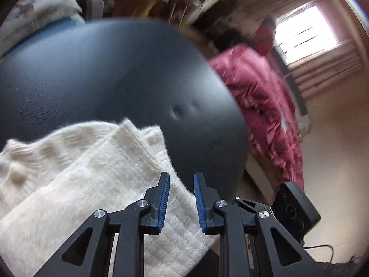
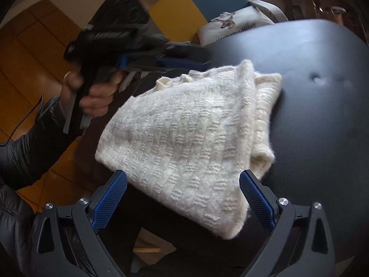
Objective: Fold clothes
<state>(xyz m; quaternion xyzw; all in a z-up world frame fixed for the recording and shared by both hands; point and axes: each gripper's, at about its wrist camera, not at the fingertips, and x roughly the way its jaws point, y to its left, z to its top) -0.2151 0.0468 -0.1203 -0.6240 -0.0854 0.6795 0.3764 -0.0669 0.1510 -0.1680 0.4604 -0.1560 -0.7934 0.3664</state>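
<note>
Cream knit sweater (image 2: 193, 133) lies folded on black table (image 2: 322, 115).

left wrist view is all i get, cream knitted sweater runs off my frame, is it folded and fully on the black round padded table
Observer: The cream knitted sweater is folded into a wedge; its near corner overhangs the edge of the black round padded table.
Operator: right gripper holding it
Observer: No, the right gripper is open, jaws wide either side of that overhanging corner.
Operator: what does my left gripper look like from there
Observer: The left gripper is blurred, held by a hand in a dark sleeve, over the sweater's far-left edge.
</note>
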